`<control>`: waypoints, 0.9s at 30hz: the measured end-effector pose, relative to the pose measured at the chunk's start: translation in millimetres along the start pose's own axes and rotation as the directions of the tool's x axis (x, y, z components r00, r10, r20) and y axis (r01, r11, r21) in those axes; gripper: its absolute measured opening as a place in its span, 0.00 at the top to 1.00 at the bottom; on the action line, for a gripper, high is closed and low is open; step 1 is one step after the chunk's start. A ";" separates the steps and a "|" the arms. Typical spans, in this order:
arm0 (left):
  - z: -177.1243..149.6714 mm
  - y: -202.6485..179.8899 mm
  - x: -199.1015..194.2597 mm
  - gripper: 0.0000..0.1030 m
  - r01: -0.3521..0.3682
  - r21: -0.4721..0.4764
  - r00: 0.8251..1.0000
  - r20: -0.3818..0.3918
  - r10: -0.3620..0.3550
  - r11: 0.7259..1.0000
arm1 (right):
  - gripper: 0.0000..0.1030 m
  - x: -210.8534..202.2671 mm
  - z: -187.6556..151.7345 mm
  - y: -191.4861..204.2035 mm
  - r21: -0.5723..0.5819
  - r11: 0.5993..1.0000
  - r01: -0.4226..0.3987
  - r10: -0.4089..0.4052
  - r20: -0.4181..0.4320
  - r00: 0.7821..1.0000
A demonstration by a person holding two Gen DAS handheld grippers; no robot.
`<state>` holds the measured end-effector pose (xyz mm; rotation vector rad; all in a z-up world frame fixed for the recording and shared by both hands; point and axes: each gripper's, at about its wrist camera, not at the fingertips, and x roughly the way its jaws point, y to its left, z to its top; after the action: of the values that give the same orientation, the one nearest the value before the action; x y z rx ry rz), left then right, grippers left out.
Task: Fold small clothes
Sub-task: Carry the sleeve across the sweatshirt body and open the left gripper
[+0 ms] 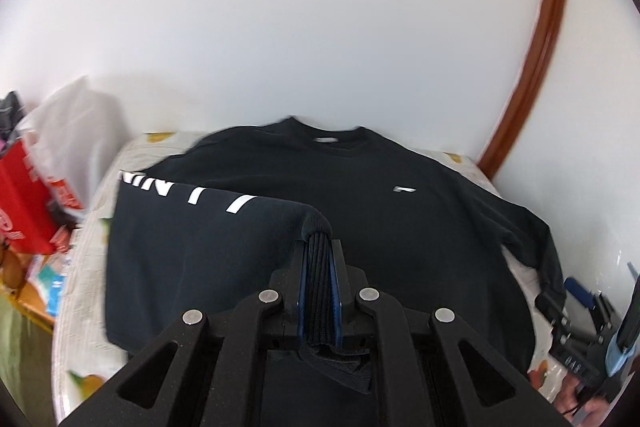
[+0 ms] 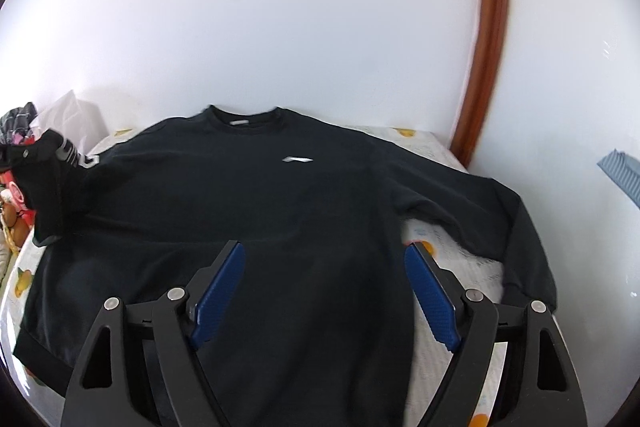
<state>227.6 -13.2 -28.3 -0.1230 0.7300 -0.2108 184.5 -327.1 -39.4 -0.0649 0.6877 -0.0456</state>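
A black long-sleeved sweatshirt [image 1: 360,211] lies front up on a fruit-print cloth [image 2: 452,267], collar toward the wall. My left gripper [image 1: 318,247] is shut on the ribbed cuff [image 1: 316,223] of its left sleeve [image 1: 180,227]. That sleeve, with white lettering, is lifted and drawn across the body. In the right wrist view the same sleeve [image 2: 52,187] hangs from the left gripper [image 2: 36,151] at the far left. My right gripper [image 2: 324,251] hovers open over the sweatshirt's [image 2: 280,195] lower body, nothing between its blue pads [image 2: 218,299]. The right sleeve [image 2: 520,227] lies spread out to the right.
A red bag [image 1: 24,195] and a white plastic bag [image 1: 72,123] stand beside the surface at the left. The white wall is close behind the collar, with a brown door frame [image 1: 532,67] at the right. The right gripper [image 1: 564,297] shows at the left view's right edge.
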 end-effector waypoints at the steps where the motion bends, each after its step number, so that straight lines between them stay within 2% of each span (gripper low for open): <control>1: 1.5 -9.7 6.4 0.91 0.017 0.006 1.000 -0.009 -0.017 1.000 | 0.21 0.7 -3.3 -6.4 0.014 1.000 0.003 -0.003 -0.004 1.000; 8: 9.2 -64.6 40.7 0.91 0.081 0.062 0.996 -0.051 -0.078 0.995 | 0.21 11.4 -29.9 -32.4 0.067 0.998 0.012 -0.009 -0.046 0.999; 12: 11.6 -76.8 51.4 0.91 0.125 0.073 0.990 -0.067 -0.120 0.989 | 0.21 14.2 -35.8 -33.9 0.046 0.999 0.020 -0.018 -0.041 0.999; 14: 11.8 -79.2 57.4 0.90 0.159 0.065 0.983 -0.098 -0.152 0.985 | 0.21 15.7 -36.2 -33.7 0.040 0.999 0.019 -0.018 -0.042 0.999; 16: 11.7 -77.0 59.5 0.81 0.186 0.051 0.976 -0.121 -0.178 0.981 | 0.21 16.7 -36.2 -33.4 0.033 0.999 0.010 -0.008 -0.045 0.999; 18: 9.4 -68.7 51.5 0.56 0.212 0.032 0.973 -0.104 -0.208 0.977 | 0.21 18.5 -32.3 -29.4 0.023 1.000 0.002 -0.001 -0.036 0.999; 21: 6.5 -53.3 40.3 0.53 0.151 0.045 0.986 -0.077 -0.147 0.988 | 0.21 20.7 -23.8 -15.5 -0.003 1.000 -0.020 0.020 -0.030 0.999; 23: 5.8 -39.9 37.1 0.53 0.143 0.036 0.988 -0.071 -0.140 0.989 | 0.21 24.0 -17.2 -4.1 -0.018 0.998 -0.053 0.052 -0.033 0.998; 25: 3.5 -18.2 32.3 0.53 0.114 0.014 0.991 -0.071 -0.113 0.993 | 0.21 30.0 -9.2 7.5 -0.030 0.996 -0.086 0.085 -0.041 0.996; 27: -1.1 8.0 28.5 0.52 0.055 -0.009 0.996 -0.068 -0.055 0.998 | 0.23 40.5 1.1 21.3 -0.031 0.992 -0.121 0.119 -0.057 0.991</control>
<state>248.7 -12.1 -49.1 -0.1429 0.7957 -0.2659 217.0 -308.4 -65.8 -0.0557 0.7460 0.0805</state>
